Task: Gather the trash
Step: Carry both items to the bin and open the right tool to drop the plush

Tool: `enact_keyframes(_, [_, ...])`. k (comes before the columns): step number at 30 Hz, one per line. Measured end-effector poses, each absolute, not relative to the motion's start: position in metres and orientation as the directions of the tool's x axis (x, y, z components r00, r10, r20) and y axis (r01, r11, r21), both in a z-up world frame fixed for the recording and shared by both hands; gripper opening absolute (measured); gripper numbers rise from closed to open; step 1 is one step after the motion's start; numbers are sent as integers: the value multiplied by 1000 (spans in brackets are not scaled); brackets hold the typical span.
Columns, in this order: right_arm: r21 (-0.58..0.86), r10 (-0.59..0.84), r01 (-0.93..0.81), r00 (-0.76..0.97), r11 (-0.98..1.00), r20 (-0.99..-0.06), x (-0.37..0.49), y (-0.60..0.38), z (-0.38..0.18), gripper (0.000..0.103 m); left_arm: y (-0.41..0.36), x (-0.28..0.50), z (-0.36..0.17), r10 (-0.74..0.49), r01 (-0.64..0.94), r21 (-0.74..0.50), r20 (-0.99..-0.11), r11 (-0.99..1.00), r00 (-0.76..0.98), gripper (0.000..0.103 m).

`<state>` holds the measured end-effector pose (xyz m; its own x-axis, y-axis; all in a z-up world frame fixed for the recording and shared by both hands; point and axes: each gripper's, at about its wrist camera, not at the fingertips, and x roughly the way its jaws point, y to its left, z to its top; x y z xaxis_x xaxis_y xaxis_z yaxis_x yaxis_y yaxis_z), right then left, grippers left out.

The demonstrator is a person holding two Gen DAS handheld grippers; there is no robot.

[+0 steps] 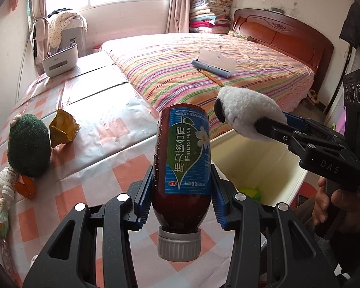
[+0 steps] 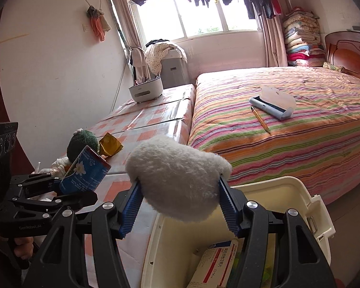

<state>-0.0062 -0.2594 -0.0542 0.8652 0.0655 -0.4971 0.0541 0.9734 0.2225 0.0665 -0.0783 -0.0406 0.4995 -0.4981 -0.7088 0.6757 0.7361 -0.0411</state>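
My left gripper [image 1: 180, 199] is shut on a brown medicine bottle [image 1: 183, 158] with a blue label and grey cap, held above the checked table's edge; the bottle also shows in the right wrist view [image 2: 84, 170]. My right gripper [image 2: 180, 201] is shut on a white plush toy [image 2: 177, 177], held over the cream bin [image 2: 307, 206]; the toy also shows in the left wrist view [image 1: 247, 111]. The bin [image 1: 292, 177] holds a medicine box [image 2: 213, 264] and something green [image 1: 249, 192]. A crumpled gold wrapper [image 1: 62, 129] lies on the table.
A green plush [image 1: 28, 144], an orange wrapper [image 1: 25, 188] and white packets [image 1: 2, 184] lie at the table's left. A white caddy [image 1: 60, 60] stands at the far end. The striped bed [image 2: 288, 124] holds a lint brush [image 2: 271, 103] and pencil [image 2: 260, 118].
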Motion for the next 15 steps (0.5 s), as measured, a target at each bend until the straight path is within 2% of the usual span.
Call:
enact_keyframes(9, [214, -45, 165, 877, 963, -478, -28, -286, -59, 61, -113, 58, -45, -538, 722, -73, -719, 688, 439, 42])
enact_keyframes(15, [243, -79, 214, 880, 946, -467, -36, -298, -61, 70, -130, 55, -48, -558, 738, -103, -725, 667, 403, 42])
